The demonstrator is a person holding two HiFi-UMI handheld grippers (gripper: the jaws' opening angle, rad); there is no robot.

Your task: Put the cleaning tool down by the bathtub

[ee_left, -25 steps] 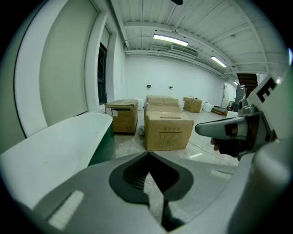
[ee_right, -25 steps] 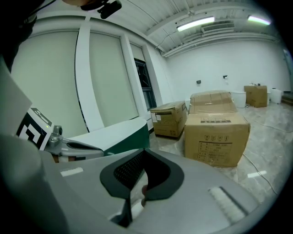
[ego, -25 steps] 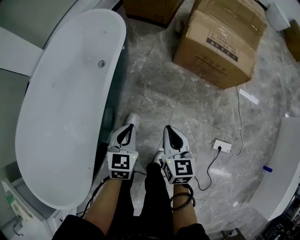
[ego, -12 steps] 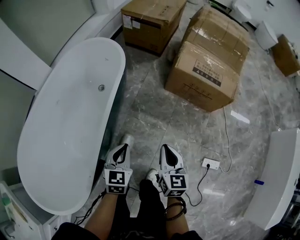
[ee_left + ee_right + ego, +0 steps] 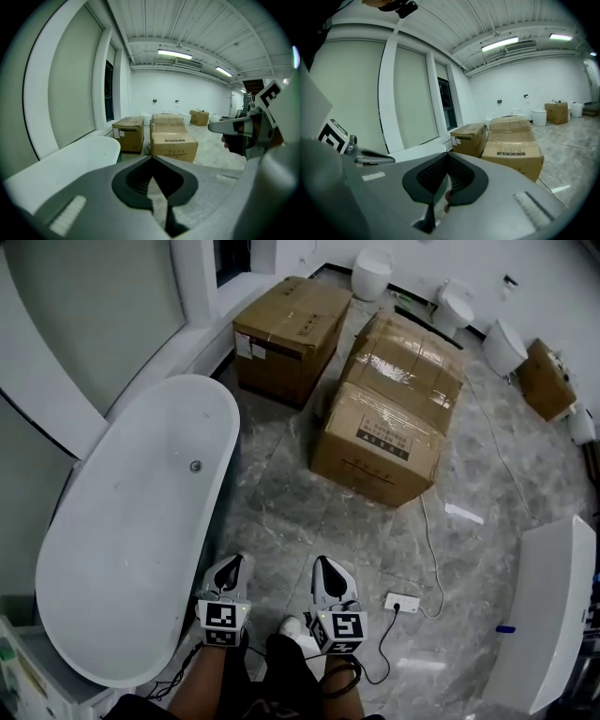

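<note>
My left gripper (image 5: 232, 565) & right gripper (image 5: 323, 565) sit closed, empty, beside white oval bathtub (image 5: 131, 521). Nothing to carry, so prob. idling.

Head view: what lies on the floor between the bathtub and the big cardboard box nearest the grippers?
Nothing. In the head view, the grey marble floor between the bathtub and that cardboard box is bare.
</note>
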